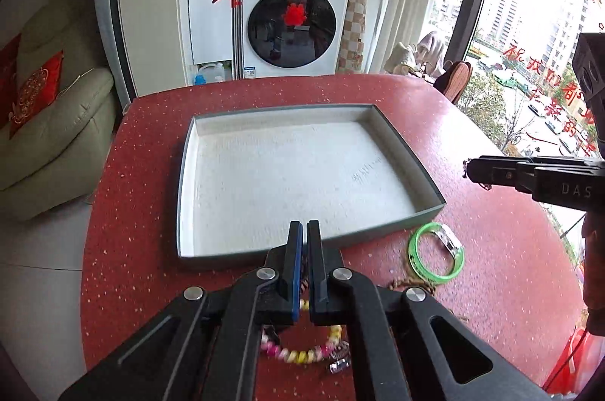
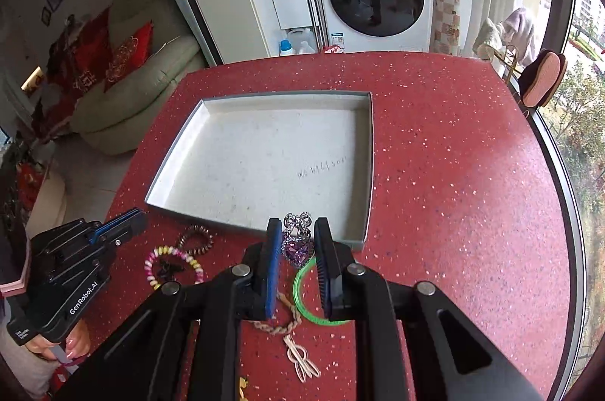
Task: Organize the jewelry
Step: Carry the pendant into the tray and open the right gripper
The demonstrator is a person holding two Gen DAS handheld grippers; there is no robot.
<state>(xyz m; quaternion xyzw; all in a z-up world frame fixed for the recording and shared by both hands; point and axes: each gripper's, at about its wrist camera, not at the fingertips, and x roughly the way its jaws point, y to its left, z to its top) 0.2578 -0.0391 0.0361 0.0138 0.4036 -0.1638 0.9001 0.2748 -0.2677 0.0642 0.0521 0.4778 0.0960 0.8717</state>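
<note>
Left hand-held gripper (image 1: 305, 230) jaws together, nothing visibly held. Right hand-held gripper (image 2: 298, 230) clamped on purple heart brooch (image 2: 297, 242). Empty tray (image 2: 368, 155) at 12 o'clock on red worktop (image 2: 453, 174); green bangle (image 2: 302, 291), hair ties (image 2: 166, 253) at 6.

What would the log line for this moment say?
left gripper: shut | right gripper: shut on purple heart brooch | tray: empty

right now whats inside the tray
Nothing lies inside the tray: only its bare white floor with a faint scribble shows. The near edge is partly hidden by the right gripper and the purple heart brooch it holds.
</note>
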